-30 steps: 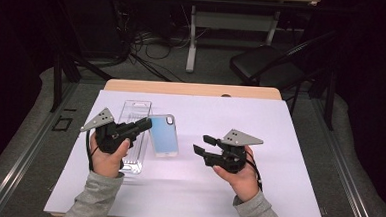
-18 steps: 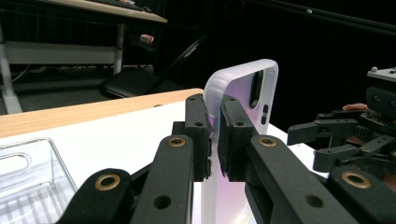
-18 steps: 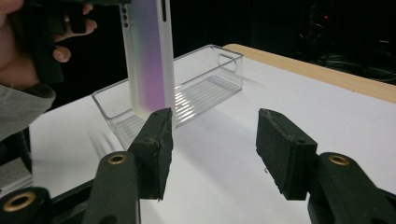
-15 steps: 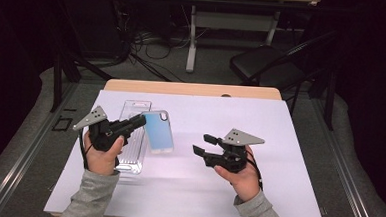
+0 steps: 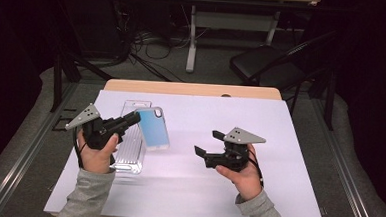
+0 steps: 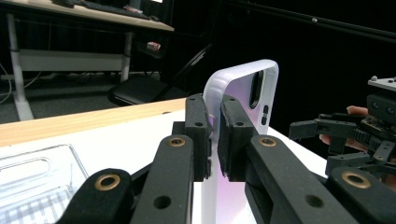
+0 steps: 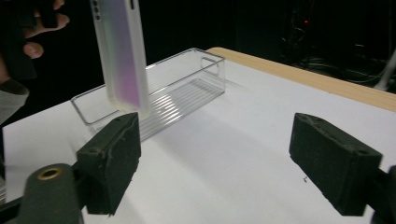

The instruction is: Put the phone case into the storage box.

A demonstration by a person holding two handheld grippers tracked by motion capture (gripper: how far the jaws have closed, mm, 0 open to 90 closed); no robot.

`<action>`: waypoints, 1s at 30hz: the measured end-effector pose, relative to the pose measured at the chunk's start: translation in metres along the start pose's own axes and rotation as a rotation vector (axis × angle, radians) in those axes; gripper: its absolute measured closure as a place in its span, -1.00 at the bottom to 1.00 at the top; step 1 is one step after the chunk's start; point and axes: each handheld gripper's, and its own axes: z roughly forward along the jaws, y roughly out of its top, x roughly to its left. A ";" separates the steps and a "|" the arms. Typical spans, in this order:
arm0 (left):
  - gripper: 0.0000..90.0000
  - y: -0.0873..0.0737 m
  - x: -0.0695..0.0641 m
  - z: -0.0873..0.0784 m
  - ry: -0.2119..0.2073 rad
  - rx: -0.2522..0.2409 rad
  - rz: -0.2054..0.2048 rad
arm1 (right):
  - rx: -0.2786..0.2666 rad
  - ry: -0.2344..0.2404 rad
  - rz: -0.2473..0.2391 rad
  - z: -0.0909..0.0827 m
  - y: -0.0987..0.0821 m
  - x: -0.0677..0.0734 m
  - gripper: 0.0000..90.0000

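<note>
Phone case [image 5: 153,128] lifted in the left gripper [image 5: 133,118], drawn a little toward the person since a second ago.

The left hand [image 5: 97,151] sits lower and further left than before, and the case has come with it, now hanging over the right edge of the clear plastic tray [image 5: 128,155]; the right gripper [image 5: 206,144] has barely moved. Count: one case, one tray, two grippers, one white table sheet [image 5: 187,188]. The left jaws are nearly closed, pinching the case's rim. The right jaws stand wide apart, holding nothing, above the sheet and well apart from the case.
</note>
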 end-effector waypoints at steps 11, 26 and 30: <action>0.86 0.001 0.007 -0.004 0.021 -0.006 -0.005 | 0.027 -0.064 0.058 -0.006 0.000 -0.010 -0.82; 0.86 0.008 0.021 -0.004 0.043 -0.007 -0.006 | 0.011 -0.082 0.063 -0.010 -0.001 -0.019 -1.00; 0.86 0.016 0.027 0.002 0.051 -0.013 0.005 | 0.014 -0.093 0.064 -0.011 -0.001 -0.020 -1.00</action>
